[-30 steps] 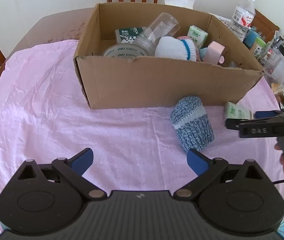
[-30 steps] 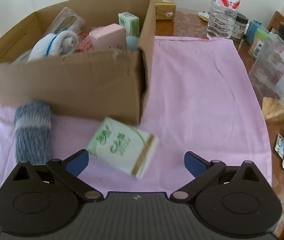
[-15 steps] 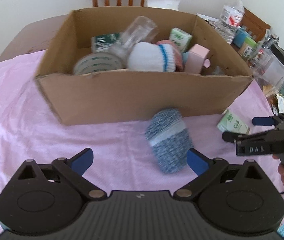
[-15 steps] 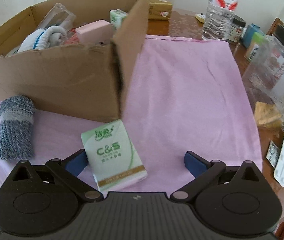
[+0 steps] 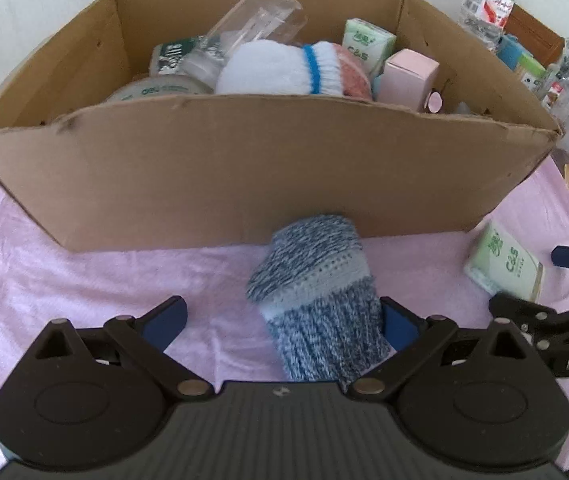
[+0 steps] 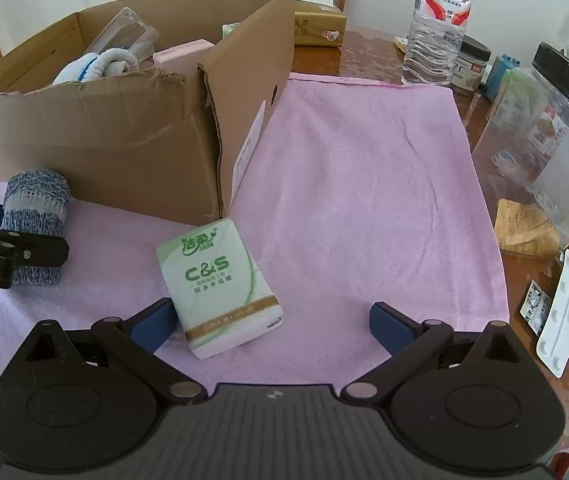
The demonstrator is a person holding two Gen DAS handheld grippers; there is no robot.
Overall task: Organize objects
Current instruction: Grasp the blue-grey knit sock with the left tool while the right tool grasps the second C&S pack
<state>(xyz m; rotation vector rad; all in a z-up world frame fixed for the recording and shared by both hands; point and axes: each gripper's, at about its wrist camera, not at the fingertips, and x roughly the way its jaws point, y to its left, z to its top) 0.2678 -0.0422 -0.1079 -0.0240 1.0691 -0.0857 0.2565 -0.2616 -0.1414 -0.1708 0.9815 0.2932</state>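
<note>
A rolled blue-grey knit sock (image 5: 316,300) lies on the pink cloth just in front of the cardboard box (image 5: 244,176). My left gripper (image 5: 282,322) is open around it, the sock resting against the right finger. A green C&S tissue pack (image 6: 218,288) lies flat on the cloth by the box's corner. My right gripper (image 6: 270,318) is open, with the pack beside its left finger. The tissue pack (image 5: 504,262) and the right gripper's fingers (image 5: 524,312) also show at the left wrist view's right edge. The sock (image 6: 36,224) is at the right wrist view's left.
The box holds a white sock (image 5: 280,70), a clear cup (image 5: 256,20), a tape roll (image 5: 160,90), a pink carton (image 5: 406,78) and another tissue pack (image 5: 366,46). A water bottle (image 6: 436,28), jars and clear plastic containers (image 6: 556,128) crowd the table's right side.
My left gripper moved forward and right, bringing the blue-grey sock between its fingers. My right gripper shifted right and closed in on the tissue pack, now beside its left finger.
</note>
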